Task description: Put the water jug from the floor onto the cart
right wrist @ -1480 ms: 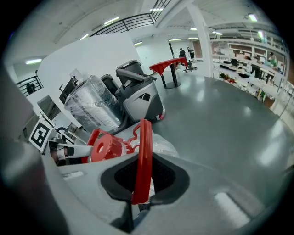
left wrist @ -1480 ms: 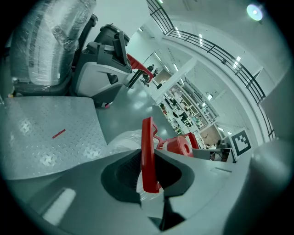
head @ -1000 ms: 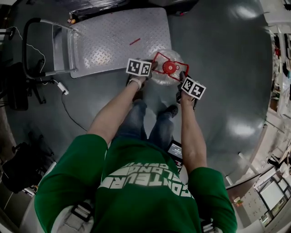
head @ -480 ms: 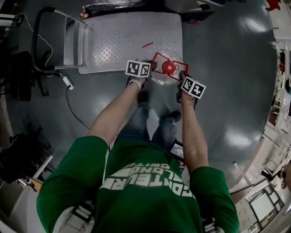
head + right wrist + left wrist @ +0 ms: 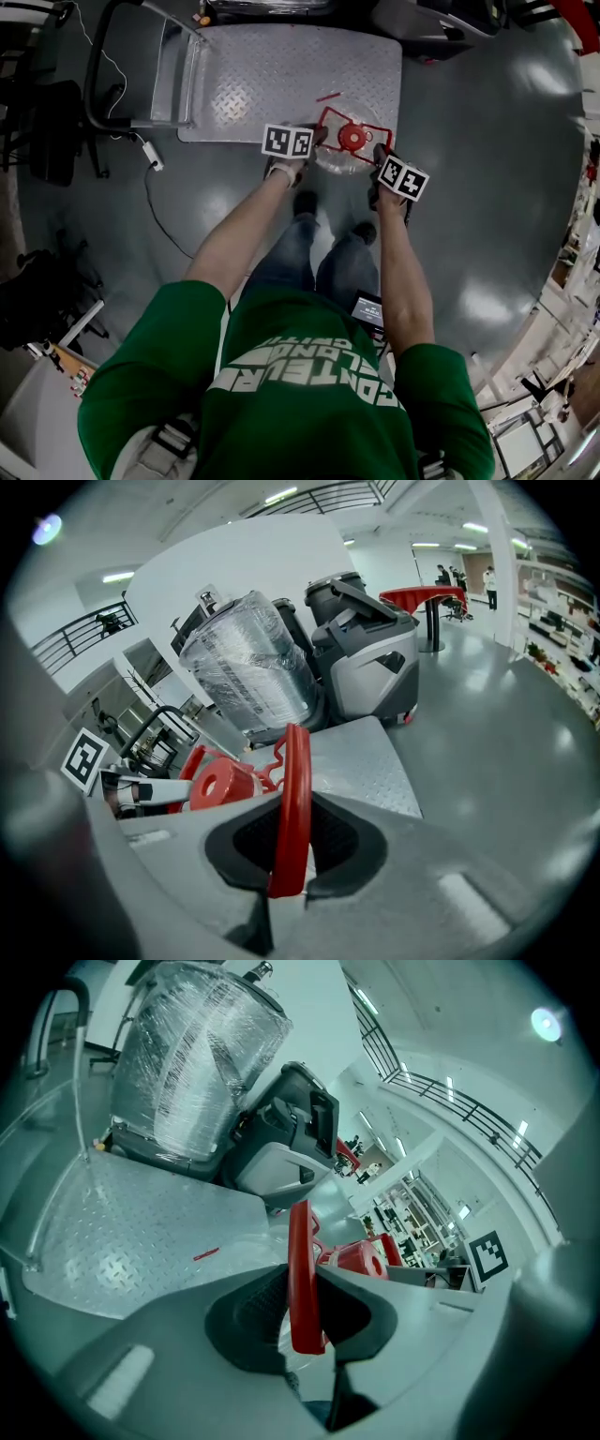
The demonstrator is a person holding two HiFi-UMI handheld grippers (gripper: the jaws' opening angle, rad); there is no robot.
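Left gripper [image 5: 314,141] and right gripper [image 5: 378,157] each pinch one side of the red handle [image 5: 302,1279] of the water jug [image 5: 339,161], likely to share its weight. The jug hangs at the near right corner of the cart [image 5: 272,75], not yet set down.

The left tool [image 5: 303,1305] pinches the jug's red handle [image 5: 299,1237], with the cart's steel deck [image 5: 131,1232] just beyond.

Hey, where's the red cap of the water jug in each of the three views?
Head view: red cap, upper centre.
Left gripper view: red cap right of centre, just behind the clamped red handle.
Right gripper view: red cap left of centre, beside the red handle.
Shared landmark: the cart's diamond-plate deck.
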